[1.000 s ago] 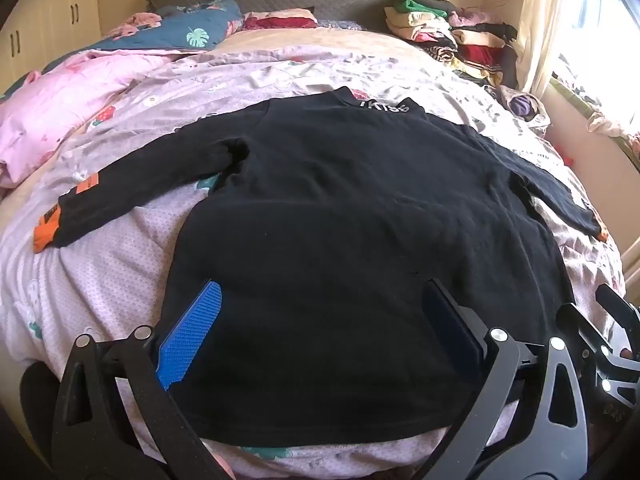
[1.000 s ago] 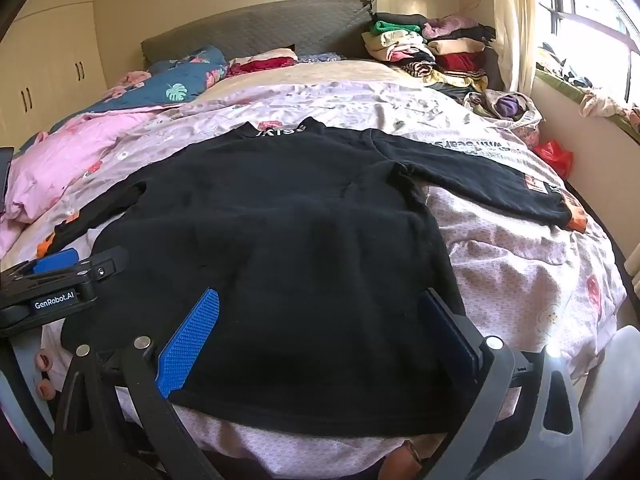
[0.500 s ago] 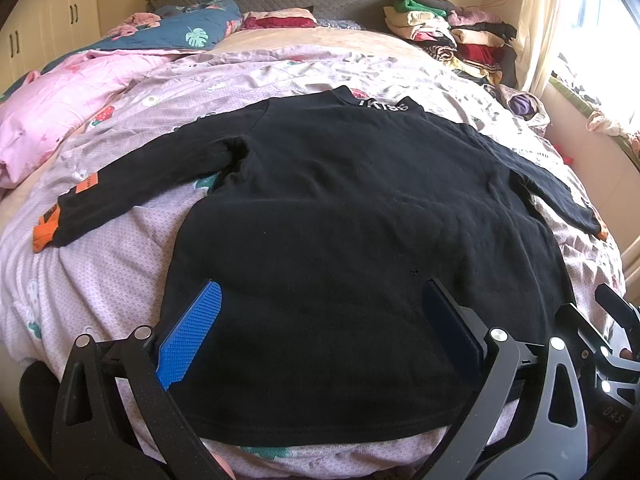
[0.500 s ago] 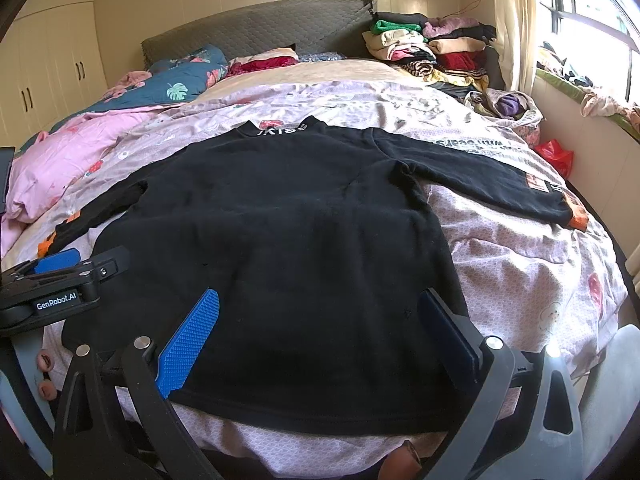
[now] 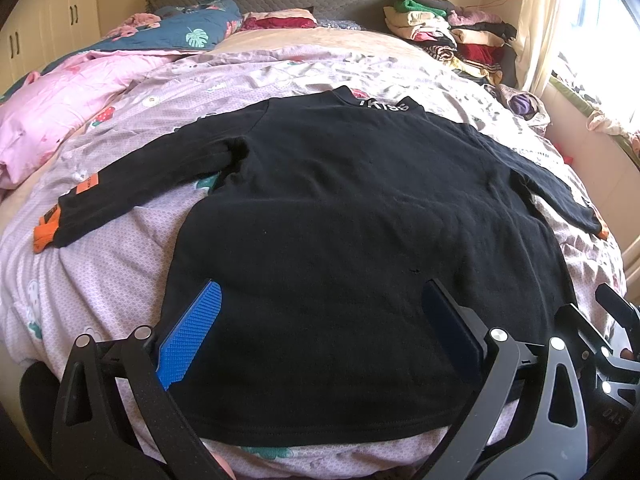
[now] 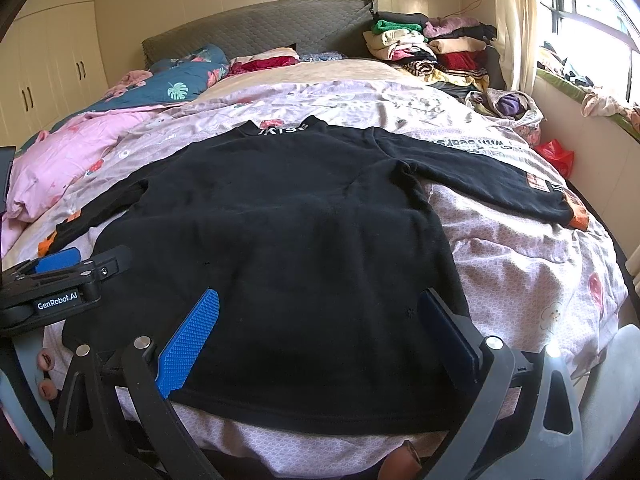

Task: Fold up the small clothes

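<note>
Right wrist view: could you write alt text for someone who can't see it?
A black long-sleeved top lies spread flat on a bed's lilac quilt, sleeves out to both sides. The right gripper hangs over its hem with jaws open; the left gripper shows at the left edge. Folded clothes are stacked by the headboard.

Sweater (image 5: 360, 220) flat on bed (image 5: 100, 280), sleeves spread; clothes pile (image 5: 448, 36) behind right

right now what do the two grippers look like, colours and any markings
Both are black skeletal frames with cut-outs and silver rivets. Each carries long flat fingers: the left gripper has a bright blue ribbed pad and a darker navy one; the right gripper matches. White "GenRobot.AI" lettering marks the left gripper's side.
</note>
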A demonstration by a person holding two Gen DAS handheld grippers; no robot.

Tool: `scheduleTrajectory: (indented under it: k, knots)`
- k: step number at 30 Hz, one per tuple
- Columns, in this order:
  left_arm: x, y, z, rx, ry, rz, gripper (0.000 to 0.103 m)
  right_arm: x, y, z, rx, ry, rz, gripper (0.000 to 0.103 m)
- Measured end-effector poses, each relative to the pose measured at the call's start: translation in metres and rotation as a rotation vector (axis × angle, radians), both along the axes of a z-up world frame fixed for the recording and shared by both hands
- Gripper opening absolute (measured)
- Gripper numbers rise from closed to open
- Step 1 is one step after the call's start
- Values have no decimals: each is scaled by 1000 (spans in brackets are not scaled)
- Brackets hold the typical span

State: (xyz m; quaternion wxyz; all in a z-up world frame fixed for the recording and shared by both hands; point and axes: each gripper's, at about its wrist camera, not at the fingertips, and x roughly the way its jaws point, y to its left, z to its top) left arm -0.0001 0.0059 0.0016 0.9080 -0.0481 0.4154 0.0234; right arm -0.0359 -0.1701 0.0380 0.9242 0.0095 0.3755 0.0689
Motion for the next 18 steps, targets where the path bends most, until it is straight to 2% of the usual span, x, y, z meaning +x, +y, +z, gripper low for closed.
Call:
scheduleTrajectory:
  k: [18]
  knots:
    - [0, -1, -1, 0, 1, 0, 94, 0, 1, -2, 2, 0, 4, 99]
